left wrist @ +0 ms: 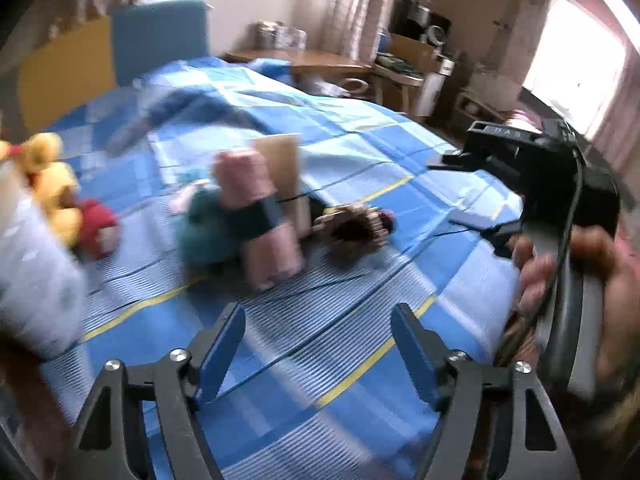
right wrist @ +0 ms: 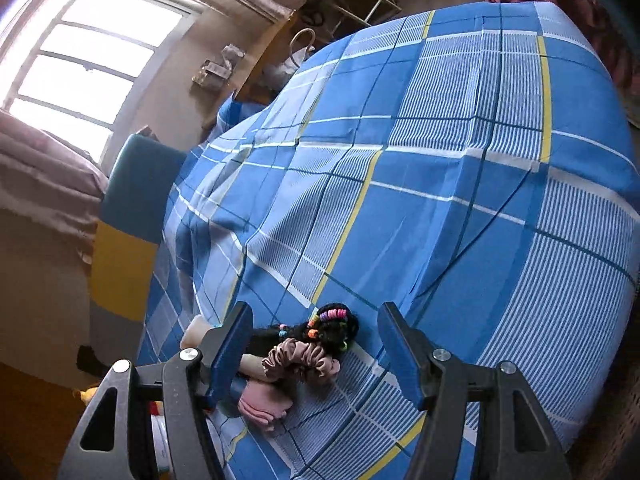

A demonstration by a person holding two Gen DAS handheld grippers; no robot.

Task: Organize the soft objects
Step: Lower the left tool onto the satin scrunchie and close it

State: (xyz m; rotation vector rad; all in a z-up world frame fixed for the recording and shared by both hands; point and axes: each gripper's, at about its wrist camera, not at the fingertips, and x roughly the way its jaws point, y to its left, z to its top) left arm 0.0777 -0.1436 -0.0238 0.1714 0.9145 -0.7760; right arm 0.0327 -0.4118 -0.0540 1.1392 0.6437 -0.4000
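Both grippers are hovering over the bed, and neither is holding anything. The left gripper is standing with its blue fingers apart and only the checked bedcover between them. The right gripper is likewise standing released, its jaws spread above a small pile of hair ties.

The step in hand appears to be the approach, before any pick. The soft objects are lying loose on the bedcover:

- a pink scrunchie, touching a black bundle with coloured bands;
- a folded pink cloth, just beside the scrunchie;
- a rolled pink towel with a dark band, leaning against a teal plush;
- a red plush and a yellow plush, near the left edge of the left wrist view.

The next move probably calls for lowering the right gripper around the scrunchie and closing gently, since the pile is tangled.

No container is identifiable. A tan upright panel is standing behind the towel; whether it is a box cannot be told.
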